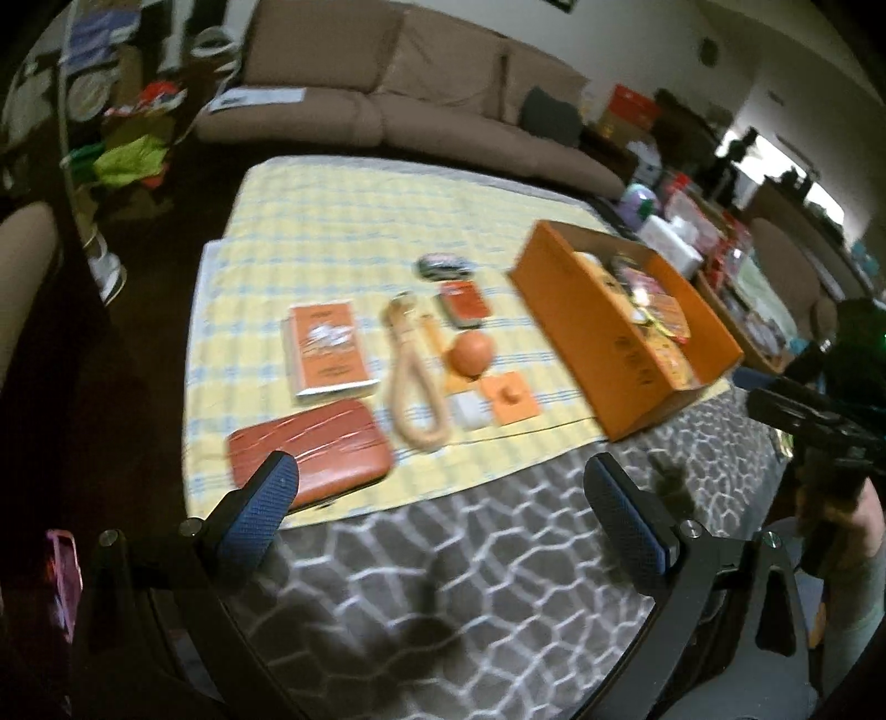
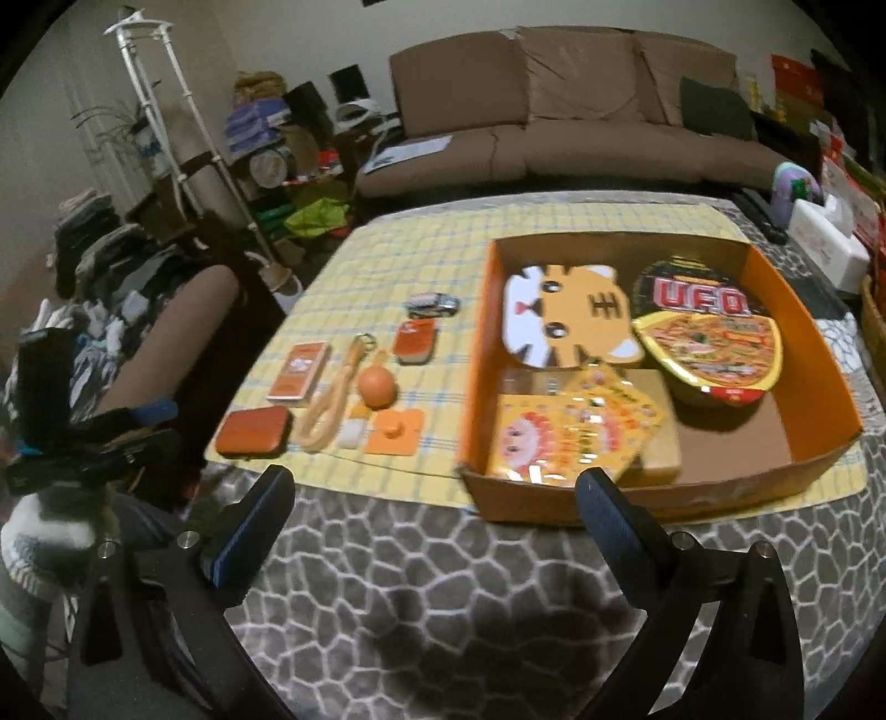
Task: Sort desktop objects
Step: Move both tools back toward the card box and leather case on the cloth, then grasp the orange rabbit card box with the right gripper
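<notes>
Brown sofa (image 2: 576,111) set against a pale far wall (image 2: 310,33), cluttered shelves (image 2: 266,138) at left, dim light.

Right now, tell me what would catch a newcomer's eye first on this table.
The open orange box on the right of the yellow checked cloth stands out, with a tiger-face card and a UFO noodle bowl inside. Left of it lie small orange things in rows: a booklet, a rope loop, a ball and a reddish case.

orange box (image 2: 659,495) on yellow-and-blue checked cloth (image 2: 387,260); grey cover (image 2: 415,554) with white web pattern; brown sofa (image 2: 581,111).
</notes>
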A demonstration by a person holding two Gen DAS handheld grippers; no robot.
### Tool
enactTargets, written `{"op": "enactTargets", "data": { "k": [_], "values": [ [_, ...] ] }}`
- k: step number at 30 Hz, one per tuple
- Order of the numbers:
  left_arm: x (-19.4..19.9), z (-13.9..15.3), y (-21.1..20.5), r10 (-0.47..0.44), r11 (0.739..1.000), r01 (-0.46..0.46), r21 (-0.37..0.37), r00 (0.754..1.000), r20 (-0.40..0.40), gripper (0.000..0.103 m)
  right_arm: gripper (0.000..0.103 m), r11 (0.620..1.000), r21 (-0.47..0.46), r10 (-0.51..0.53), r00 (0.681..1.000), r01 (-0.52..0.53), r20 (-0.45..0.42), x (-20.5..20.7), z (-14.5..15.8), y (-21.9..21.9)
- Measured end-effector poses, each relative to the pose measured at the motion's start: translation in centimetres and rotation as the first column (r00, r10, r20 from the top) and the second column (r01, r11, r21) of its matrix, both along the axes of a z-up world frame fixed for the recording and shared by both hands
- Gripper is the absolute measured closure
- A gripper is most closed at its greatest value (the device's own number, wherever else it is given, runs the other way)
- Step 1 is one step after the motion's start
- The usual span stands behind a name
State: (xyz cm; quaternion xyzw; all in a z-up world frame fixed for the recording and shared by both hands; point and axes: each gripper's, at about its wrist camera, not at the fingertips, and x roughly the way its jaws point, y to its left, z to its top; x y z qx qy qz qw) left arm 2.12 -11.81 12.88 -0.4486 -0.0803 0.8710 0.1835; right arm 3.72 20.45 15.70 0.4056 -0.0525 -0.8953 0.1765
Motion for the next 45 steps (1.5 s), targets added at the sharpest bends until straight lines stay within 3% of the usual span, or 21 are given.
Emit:
{"op": "enactTargets", "data": {
  "k": [6, 18, 23, 26, 30, 35, 38, 41, 43, 45],
  "values": [
    [-0.5, -2.5, -3.8, 0.090, 0.996, -0.091, 0.013, 0.995, 0.040, 0.000, 0.000, 0.999, 0.007, 0.045, 0.999, -0.044, -0.021, 0.4, -0.6, -3.4],
    [-3.6, -5.3, -4.7, 0.081, 0.997, -0.081, 0.003, 0.995, 0.062, 0.000, 0.000, 0.988, 0.022, 0.154, 0.988, -0.154, 0.011, -1.0, -3.6, -10.0],
    [-4.9, -5.8, -3.9, -0.021, 0.996, 0.023, -0.089, 1.000, 0.023, 0.000, 0.000, 0.985, 0.011, 0.174, 0.983, -0.175, 0.053, -2.5, -5.3, -11.7],
    [-6.1, -6.5, -3.3, -0.130, 0.981, 0.133, -0.144, 0.991, 0.027, 0.000, 0.000, 0.984, 0.007, 0.177, 0.982, -0.178, 0.071, -3.3, -5.9, -12.2],
    [-7.8, -7.8, -2.8, -0.283, 0.942, 0.293, -0.166, 0.955, 0.085, 0.000, 0.000, 0.984, 0.001, 0.177, 0.980, -0.178, 0.089, -3.9, -6.6, -12.4],
    [-8.2, -9.1, -1.8, -0.381, 0.903, 0.396, -0.167, 0.917, 0.118, 0.000, 0.000, 0.986, -0.011, 0.164, 0.980, -0.164, 0.114, -4.4, -7.6, -12.2],
    [-8.2, -10.3, -0.7, -0.410, 0.880, 0.432, -0.198, 0.901, 0.143, 0.000, 0.000, 0.988, -0.015, 0.156, 0.979, -0.155, 0.130, -4.6, -8.1, -12.0],
    [-8.1, -10.7, -0.3, -0.412, 0.874, 0.433, -0.221, 0.901, 0.138, 0.001, 0.000, 0.989, -0.021, 0.150, 0.980, -0.149, 0.133, -4.6, -8.3, -11.8],
    [-8.0, -10.6, -0.6, -0.400, 0.882, 0.420, -0.215, 0.907, 0.134, 0.003, 0.000, 0.989, -0.024, 0.147, 0.980, -0.145, 0.133, -4.7, -8.3, -11.7],
    [-7.9, -10.4, -1.0, -0.378, 0.891, 0.397, -0.221, 0.917, 0.123, 0.013, 0.000, 0.989, -0.027, 0.146, 0.980, -0.144, 0.133, -4.8, -8.3, -11.7]
  ]
}}
